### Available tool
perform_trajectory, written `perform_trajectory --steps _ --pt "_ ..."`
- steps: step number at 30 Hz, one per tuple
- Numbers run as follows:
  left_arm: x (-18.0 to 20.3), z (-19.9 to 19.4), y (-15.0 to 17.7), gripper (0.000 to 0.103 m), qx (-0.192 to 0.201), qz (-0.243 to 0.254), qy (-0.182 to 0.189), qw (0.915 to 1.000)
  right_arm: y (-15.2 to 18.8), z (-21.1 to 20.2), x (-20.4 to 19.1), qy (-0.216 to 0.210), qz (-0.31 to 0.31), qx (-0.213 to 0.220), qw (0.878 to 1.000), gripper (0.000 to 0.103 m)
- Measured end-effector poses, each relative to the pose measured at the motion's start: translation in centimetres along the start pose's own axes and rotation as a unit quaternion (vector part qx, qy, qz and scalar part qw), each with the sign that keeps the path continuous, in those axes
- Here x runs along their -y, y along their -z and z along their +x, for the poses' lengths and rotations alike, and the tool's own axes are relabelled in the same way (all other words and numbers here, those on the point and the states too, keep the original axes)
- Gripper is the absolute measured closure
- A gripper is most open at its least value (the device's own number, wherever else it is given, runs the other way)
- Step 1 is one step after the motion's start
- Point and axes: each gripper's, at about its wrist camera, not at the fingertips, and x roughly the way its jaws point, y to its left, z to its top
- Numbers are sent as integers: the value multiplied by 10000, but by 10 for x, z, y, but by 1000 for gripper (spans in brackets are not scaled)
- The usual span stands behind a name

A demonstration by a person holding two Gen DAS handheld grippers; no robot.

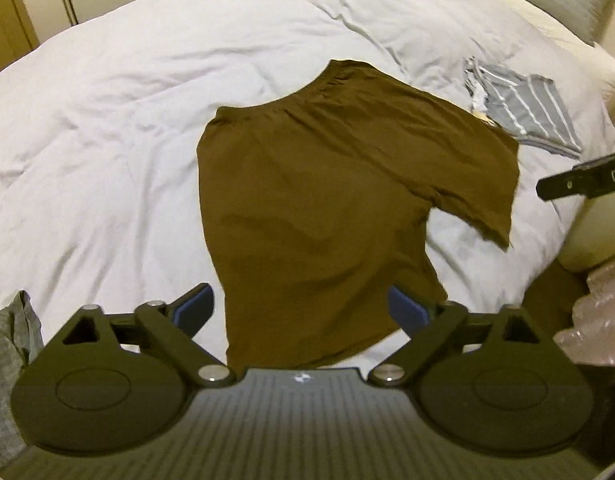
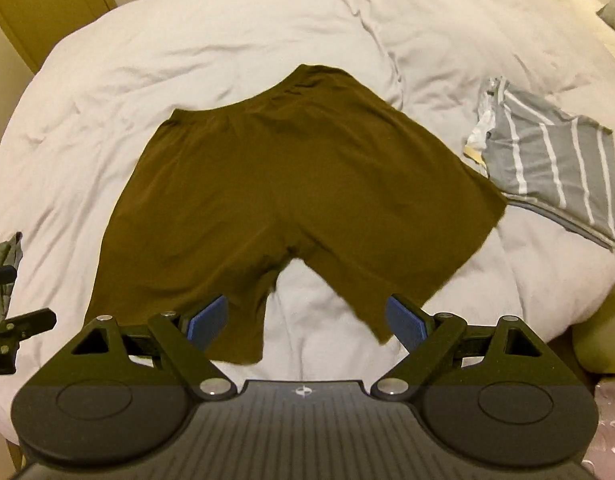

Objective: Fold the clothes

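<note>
White duvet on the bed (image 2: pixel 235 40) carries everything. Brown shorts (image 2: pixel 291 184) lie spread flat mid-bed, waistband at the far end, both legs pointing back toward you, so the long axis runs waist-to-hem, straight away from you. Striped grey garment (image 2: pixel 555 168), folded, sits just right of the shorts, touching their edge. Your left hand-held gripper (image 1: pixel 301 308) and right hand-held gripper (image 2: pixel 307 322) both have fingers apart, holding nothing. Each hangs over its own side's hem; neither is clearly nearer overall.
</note>
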Motion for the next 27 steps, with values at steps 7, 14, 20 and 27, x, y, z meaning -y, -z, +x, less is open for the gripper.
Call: perform_trajectory --steps 7,14,20,27 --pt "-2 -6 8 2 103 -56 42 9999 4 -11 -10 89 -14 -2 10000 15" --pt "3 -12 6 2 215 22 -8 9998 9 -16 -12 99 -34 3 9999 15" --pt "6 -14 10 2 200 51 -17 9998 16 -19 -10 80 37 -22 10000 15" --pt "4 -17 19 2 223 43 -23 9997 25 -19 -13 46 70 -62 9999 15"
